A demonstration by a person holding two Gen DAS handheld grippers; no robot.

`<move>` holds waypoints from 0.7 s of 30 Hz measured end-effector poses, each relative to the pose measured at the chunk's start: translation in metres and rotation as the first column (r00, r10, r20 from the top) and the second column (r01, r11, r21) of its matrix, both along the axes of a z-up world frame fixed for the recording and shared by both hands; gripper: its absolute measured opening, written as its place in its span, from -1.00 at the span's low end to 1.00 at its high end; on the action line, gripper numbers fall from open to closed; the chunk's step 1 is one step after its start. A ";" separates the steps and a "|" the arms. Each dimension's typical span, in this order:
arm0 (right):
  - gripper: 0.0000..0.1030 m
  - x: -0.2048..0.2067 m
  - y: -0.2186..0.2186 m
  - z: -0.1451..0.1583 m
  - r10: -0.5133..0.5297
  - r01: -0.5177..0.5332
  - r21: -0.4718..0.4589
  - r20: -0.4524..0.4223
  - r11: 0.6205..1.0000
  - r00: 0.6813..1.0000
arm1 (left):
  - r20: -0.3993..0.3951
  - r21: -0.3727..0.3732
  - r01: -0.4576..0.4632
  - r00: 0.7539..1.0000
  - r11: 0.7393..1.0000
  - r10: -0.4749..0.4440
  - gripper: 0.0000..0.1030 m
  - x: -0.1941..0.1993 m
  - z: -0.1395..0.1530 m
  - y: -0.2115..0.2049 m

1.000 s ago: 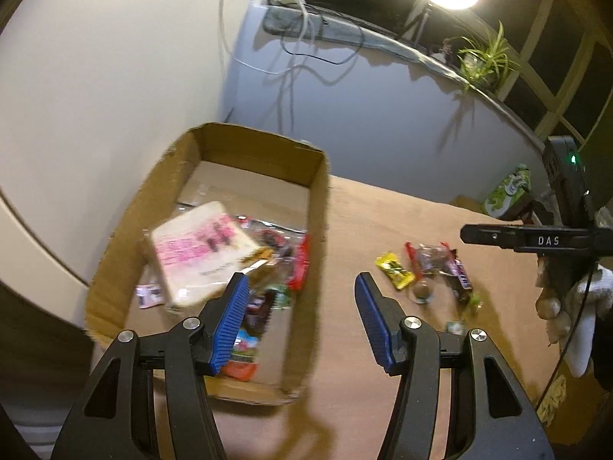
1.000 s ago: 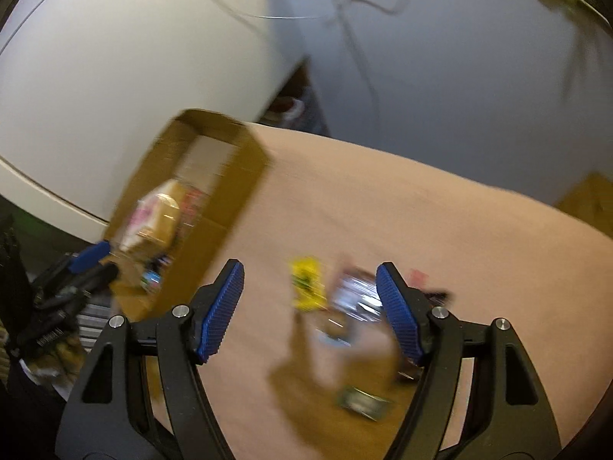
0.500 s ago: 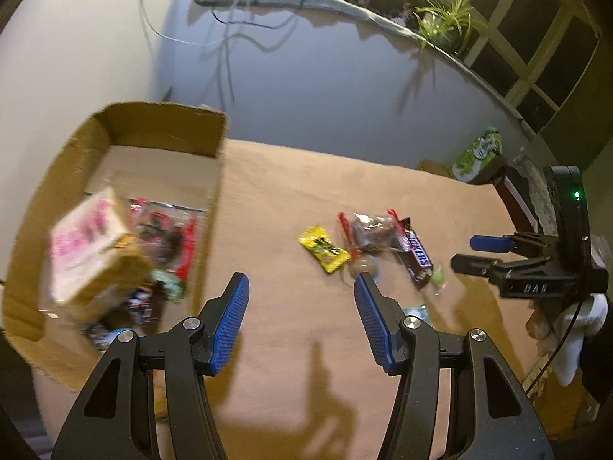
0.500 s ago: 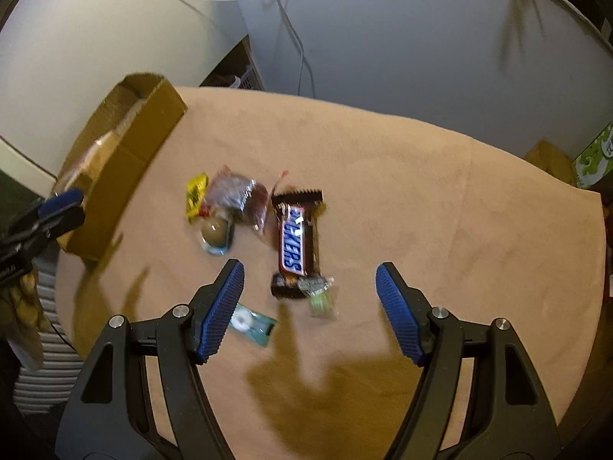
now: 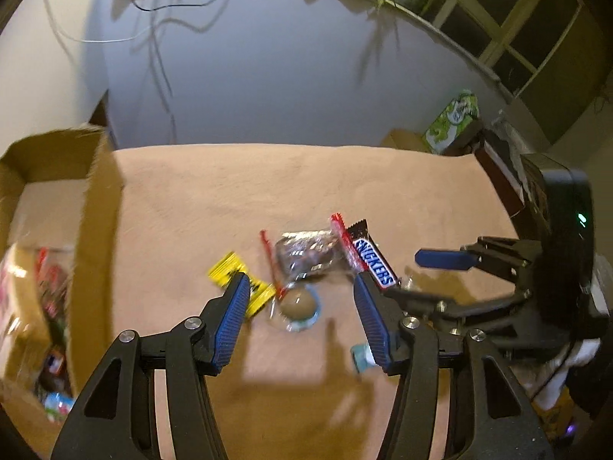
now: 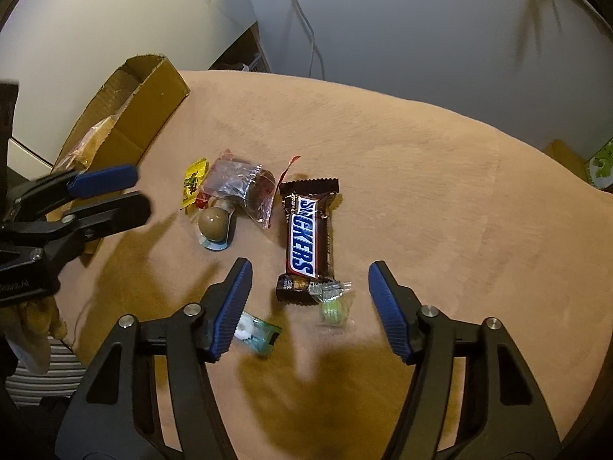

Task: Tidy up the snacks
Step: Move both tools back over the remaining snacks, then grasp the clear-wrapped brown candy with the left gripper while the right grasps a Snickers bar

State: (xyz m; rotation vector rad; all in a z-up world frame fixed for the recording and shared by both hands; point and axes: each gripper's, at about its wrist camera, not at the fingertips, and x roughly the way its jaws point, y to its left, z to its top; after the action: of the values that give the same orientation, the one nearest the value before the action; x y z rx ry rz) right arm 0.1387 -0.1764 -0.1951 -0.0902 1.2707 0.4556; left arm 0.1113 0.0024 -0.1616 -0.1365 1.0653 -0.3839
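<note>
Loose snacks lie on the tan tabletop point(image 6: 421, 176): a Snickers bar point(image 6: 308, 235) point(image 5: 373, 264), a clear bag of dark sweets point(image 6: 241, 186) point(image 5: 308, 255), a yellow packet point(image 6: 193, 184) point(image 5: 230, 272), a brown ball in a blue wrapper point(image 6: 214, 226) point(image 5: 299, 304), a green candy point(image 6: 333, 306) and a teal mint packet point(image 6: 256, 331). My right gripper point(image 6: 311, 268) hovers over the Snickers bar's near end; its jaws are closing and the pads touch nothing. Above the brown ball, my left gripper point(image 5: 300, 280) stands open and empty.
A cardboard box point(image 5: 95, 211) point(image 6: 153, 103) holding several snack packs stands at the table's left end. Each gripper shows in the other's view, the right gripper point(image 5: 429, 276) near the bar and the left gripper point(image 6: 115, 191) by the box. A green carton point(image 5: 454, 120) sits beyond the far right edge.
My left gripper swung from over the box to over the loose snacks. The right gripper came down toward the Snickers bar and its jaws narrowed.
</note>
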 end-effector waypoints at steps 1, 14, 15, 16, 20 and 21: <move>0.19 0.000 0.000 -0.002 0.000 0.000 0.003 -0.003 1.000 1.000 | -0.008 0.000 0.001 1.000 1.000 -0.001 0.08 0.005 -0.002 -0.003; -0.04 0.008 0.012 -0.018 -0.004 0.005 0.011 -0.018 1.000 1.000 | -0.083 0.001 -0.020 0.996 1.000 0.020 0.10 0.032 -0.027 -0.019; -0.05 0.009 0.014 -0.019 -0.005 0.005 0.010 -0.019 1.000 1.000 | -0.088 0.002 -0.022 0.996 1.000 0.022 0.10 0.033 -0.029 -0.019; -0.06 0.010 0.015 -0.020 -0.006 0.006 0.005 -0.018 1.000 1.000 | -0.092 0.004 -0.024 0.995 1.000 0.024 0.10 0.034 -0.031 -0.020; -0.24 0.012 0.016 -0.025 -0.009 0.009 0.000 -0.025 1.000 1.000 | -0.092 0.011 -0.034 0.995 0.999 0.035 0.15 0.037 -0.033 -0.023; -0.26 0.013 0.016 -0.026 -0.011 0.011 -0.003 -0.026 1.000 1.000 | -0.092 0.010 -0.034 0.995 0.999 0.035 0.15 0.039 -0.034 -0.025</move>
State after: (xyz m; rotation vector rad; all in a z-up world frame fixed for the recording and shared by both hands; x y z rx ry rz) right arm 0.1513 -0.1600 -0.2210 -0.0800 1.2972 0.4468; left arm 0.1507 -0.0229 -0.1954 -0.1664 1.1541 -0.3450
